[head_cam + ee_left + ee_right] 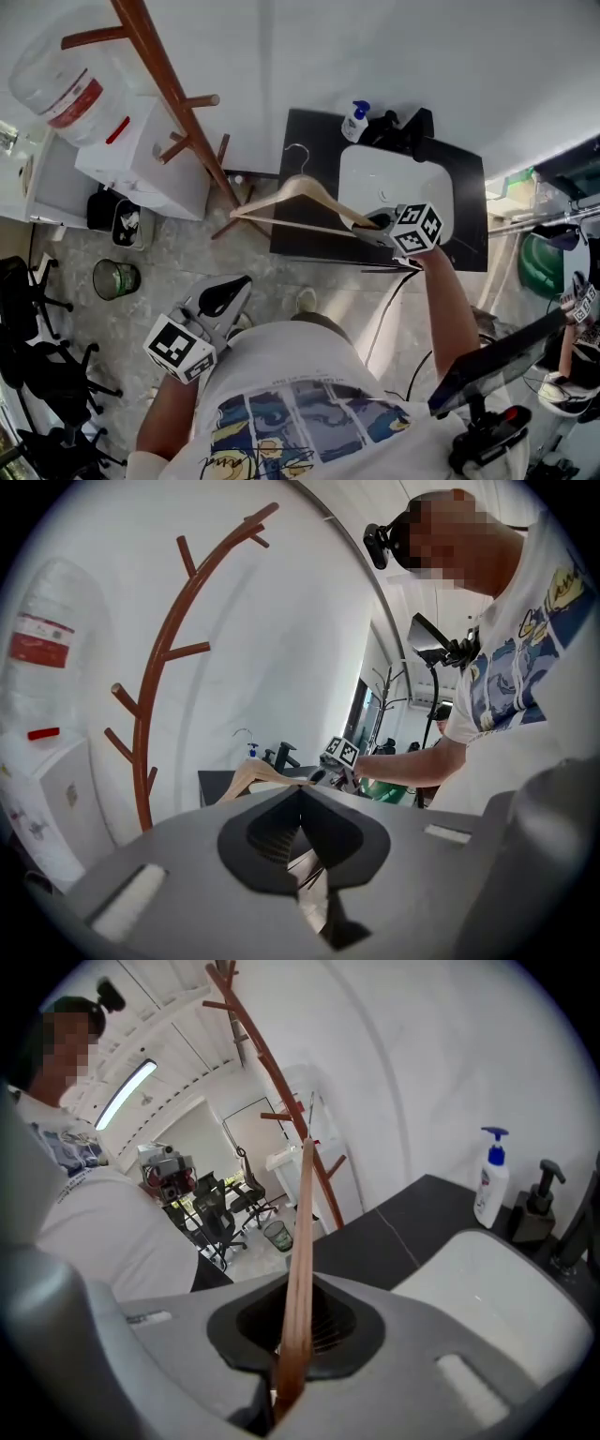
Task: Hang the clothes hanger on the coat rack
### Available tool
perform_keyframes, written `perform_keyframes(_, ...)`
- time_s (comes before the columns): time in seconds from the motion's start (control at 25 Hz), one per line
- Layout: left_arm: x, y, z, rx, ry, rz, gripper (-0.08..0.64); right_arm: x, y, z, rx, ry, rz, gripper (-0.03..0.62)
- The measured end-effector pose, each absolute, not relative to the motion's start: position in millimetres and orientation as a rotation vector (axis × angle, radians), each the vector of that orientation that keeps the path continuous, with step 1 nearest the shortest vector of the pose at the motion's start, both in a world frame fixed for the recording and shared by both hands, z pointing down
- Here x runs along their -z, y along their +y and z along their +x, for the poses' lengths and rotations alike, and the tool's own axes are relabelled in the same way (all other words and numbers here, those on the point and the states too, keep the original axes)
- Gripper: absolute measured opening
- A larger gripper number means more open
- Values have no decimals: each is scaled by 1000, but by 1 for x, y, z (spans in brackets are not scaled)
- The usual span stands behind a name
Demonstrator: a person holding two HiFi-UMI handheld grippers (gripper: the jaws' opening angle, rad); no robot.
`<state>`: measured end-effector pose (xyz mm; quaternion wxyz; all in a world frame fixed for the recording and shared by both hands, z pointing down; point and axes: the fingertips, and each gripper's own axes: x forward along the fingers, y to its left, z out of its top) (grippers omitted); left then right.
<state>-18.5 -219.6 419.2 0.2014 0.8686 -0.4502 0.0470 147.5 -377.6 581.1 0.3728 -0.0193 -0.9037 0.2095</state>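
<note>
While the jaws of my right gripper pinch the pale wooden clothes hanger right of the brown wooden coat rack, I should carry its hook level onto a peg, with my left gripper jaws pressed together, empty.

You held the pale wooden clothes hanger, with its thin silver wire hook, by its right end, clamped edge-on in your right gripper. It hung in the air, roughly level, with the hook on its far side. The reddish-brown wooden coat rack, a slanting pole with short pegs, stood to the left, apart from the hanger.
</note>
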Motion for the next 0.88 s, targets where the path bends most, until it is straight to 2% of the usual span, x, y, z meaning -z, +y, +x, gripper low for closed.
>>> perform_keyframes(0.36,-417,-178,-64,-80,-1227,2468,3,-498,-307,82,-447,-2473,-88,15)
perform_keyframes(0.88,-414,-119,-133,2,-1255,2499,3,-386,-263,-24,-280,-2644,-167,8)
